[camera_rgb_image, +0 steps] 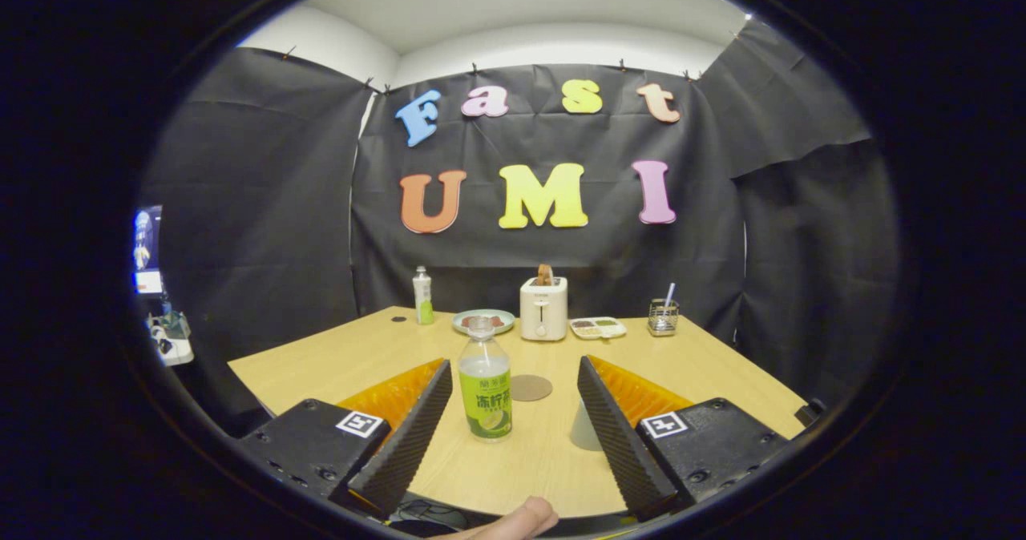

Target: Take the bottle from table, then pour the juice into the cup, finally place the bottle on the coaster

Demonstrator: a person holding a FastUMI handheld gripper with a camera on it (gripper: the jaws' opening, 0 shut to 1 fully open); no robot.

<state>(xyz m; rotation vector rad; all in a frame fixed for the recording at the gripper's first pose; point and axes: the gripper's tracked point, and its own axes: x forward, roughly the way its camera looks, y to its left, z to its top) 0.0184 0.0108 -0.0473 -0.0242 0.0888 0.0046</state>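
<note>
A clear bottle [485,384] with a green label stands upright near the front edge of a pale wooden surface [721,364], cap off, in the wide gap between the gripper's [513,392] two fingers, which are spread well apart and touch nothing. The bottle sits closer to the left finger than the right. Just behind and to its right, a round brown coaster [531,388] lies flat toward the middle of the surface. A pale cup [583,428] stands just beside the inner face of the right finger, which partly hides it. Along the far edge, from left to right, stand a second small green-and-white bottle [422,296], a plate [483,320] of food, a white toaster [543,308] with a slice sticking up, a divided tray [598,328] and a wire holder [664,316] near the far right corner. A person's fingertip [525,517] shows below the front edge.
</note>
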